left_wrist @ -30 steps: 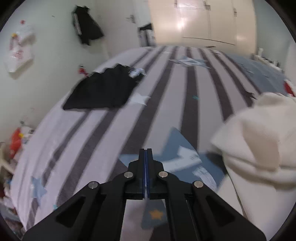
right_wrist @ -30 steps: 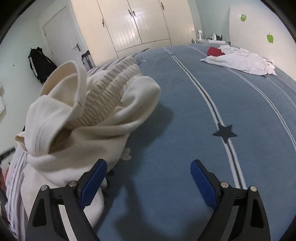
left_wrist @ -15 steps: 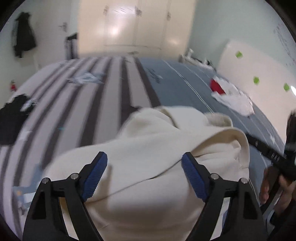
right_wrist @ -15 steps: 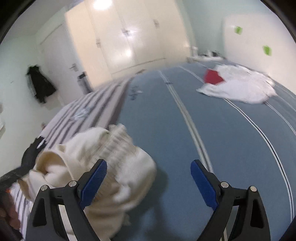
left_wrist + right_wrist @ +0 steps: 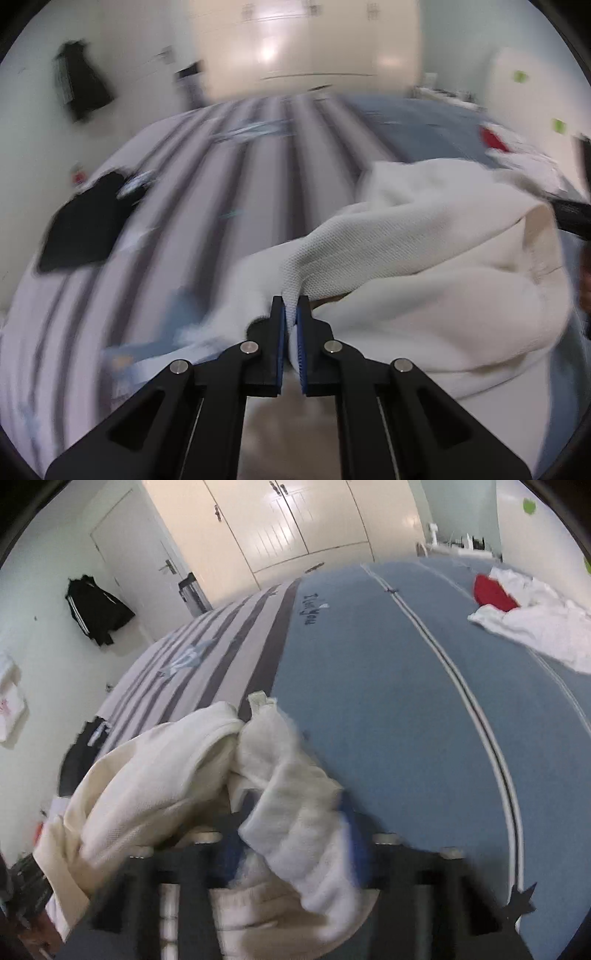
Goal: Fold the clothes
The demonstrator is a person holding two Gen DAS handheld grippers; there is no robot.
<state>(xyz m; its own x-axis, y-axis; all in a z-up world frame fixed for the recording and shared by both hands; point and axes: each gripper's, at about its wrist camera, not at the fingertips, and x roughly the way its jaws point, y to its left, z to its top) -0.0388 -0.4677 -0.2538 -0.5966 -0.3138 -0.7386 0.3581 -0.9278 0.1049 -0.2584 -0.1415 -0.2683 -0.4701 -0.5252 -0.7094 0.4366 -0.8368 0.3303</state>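
A cream knit garment [image 5: 424, 258] lies bunched on the bed [image 5: 221, 206]. My left gripper [image 5: 290, 306] is shut on a fold of its edge, and the cloth shows between the blue pads. In the right wrist view the same garment [image 5: 155, 775] fills the lower left. My right gripper [image 5: 291, 827] is blurred. Its jaws are closing, and a thick bunch of the cream cloth fills the gap between the blue pads. At the right edge of the left wrist view, part of the other black gripper [image 5: 572, 218] shows past the garment.
The bed cover is striped grey on the left and blue [image 5: 388, 701] on the right. A black garment [image 5: 85, 229] lies at the left edge. White clothes [image 5: 535, 635] with a red item [image 5: 491, 592] lie far right. A black jacket [image 5: 96, 609] hangs by the door, wardrobes [image 5: 295, 524] behind.
The left gripper went from shut to open over the cream garment, then shut on its edge. The right gripper swung left over the garment and its wide jaws narrowed onto the cloth.
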